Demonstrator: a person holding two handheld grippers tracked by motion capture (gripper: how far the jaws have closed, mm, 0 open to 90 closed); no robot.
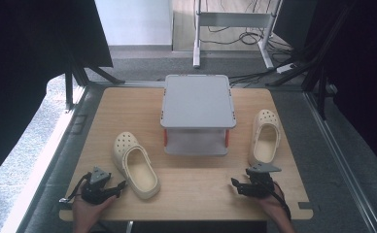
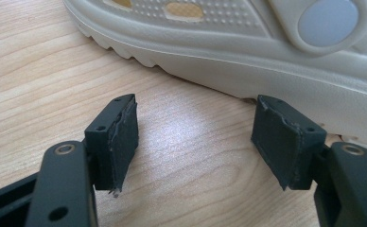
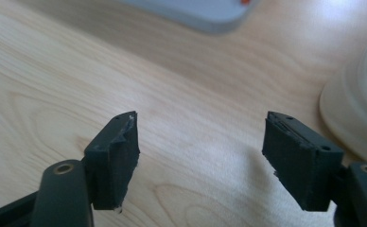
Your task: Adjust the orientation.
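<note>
High view: both grippers rest low on the wooden counter (image 1: 196,189). The left gripper (image 1: 121,187) points at a cream foam clog (image 1: 135,165) just beside it, seemingly lined up to grasp it; the right gripper (image 1: 235,184) sits just below a second cream clog (image 1: 265,136).

Left gripper view: jaws wide apart, empty, the clog's ridged sole (image 2: 248,71) just ahead.

Right gripper view: jaws fully apart, nothing between; a grey two-tier plastic rack (image 3: 196,12) lies ahead.

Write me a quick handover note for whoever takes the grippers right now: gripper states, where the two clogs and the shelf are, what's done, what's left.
Left gripper: open, holding nothing, low on the wooden table, jaws just short of the side of the left cream foam clog.
Right gripper: open, holding nothing, resting near the table's front edge, below the right cream foam clog.
Grey two-tier plastic shelf: mid-table between the clogs, nothing on its top.
Done: no clog moved or gripped yet.
Left: probably grasp each clog; the shelf looks like the likely destination.
</note>
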